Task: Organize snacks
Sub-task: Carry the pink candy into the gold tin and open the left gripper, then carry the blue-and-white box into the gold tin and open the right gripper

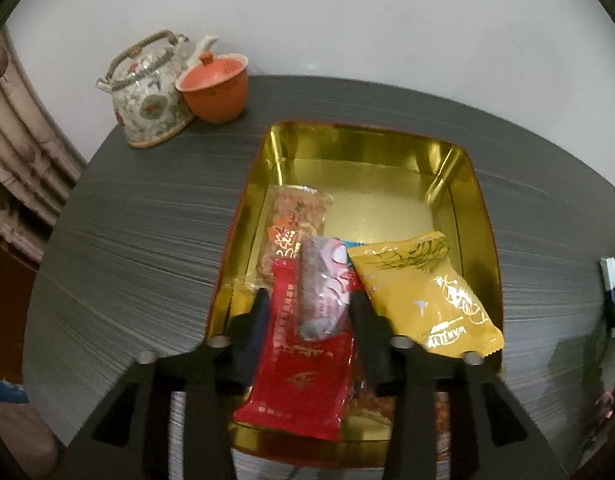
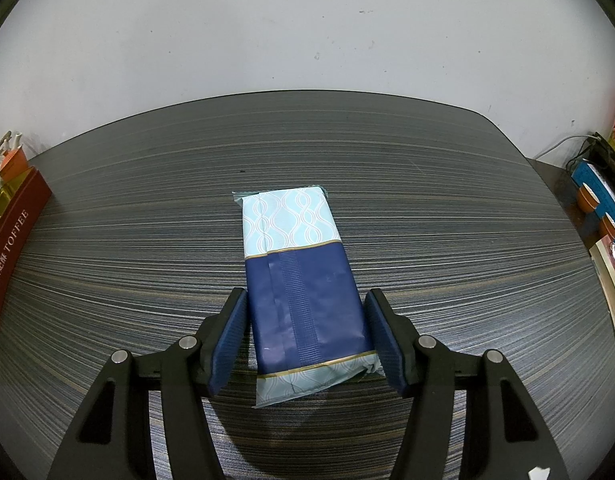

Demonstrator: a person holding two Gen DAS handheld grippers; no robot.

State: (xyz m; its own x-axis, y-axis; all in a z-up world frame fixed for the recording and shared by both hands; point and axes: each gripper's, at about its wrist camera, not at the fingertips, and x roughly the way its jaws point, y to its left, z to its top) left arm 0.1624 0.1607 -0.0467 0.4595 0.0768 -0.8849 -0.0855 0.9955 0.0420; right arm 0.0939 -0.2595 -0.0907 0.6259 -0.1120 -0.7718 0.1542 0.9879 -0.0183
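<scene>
Gold tin point(image 1: 481, 216): rectangular, mirror-bright metal walls, dark red outside; sits open on the table at 12 o'clock from the left gripper.
Snack packets: glossy red foil sachet point(image 1: 303, 364), pink-and-grey wrapped piece point(image 1: 323, 292) on top of it, matte yellow pillow pack point(image 1: 427, 296) at 2 o'clock, clear packet point(image 1: 291, 224) behind; all in the tin.
Left gripper point(image 1: 307, 312): jaws parted, flanking the pink-and-grey piece without pressing it; no earlier view.
Right gripper point(image 2: 307, 336): blue ribbed pads astride the navy and pale-blue packet point(image 2: 303, 288), which lies flat on the table; a small gap shows on both sides.
Table point(image 1: 139, 248): grey, finely striped laminate, rounded corners.
Room: plain white wall point(image 2: 307, 32); floral ceramic teapot point(image 1: 147, 92) touching an orange lidded cup point(image 1: 215, 84) at 10 o'clock.
</scene>
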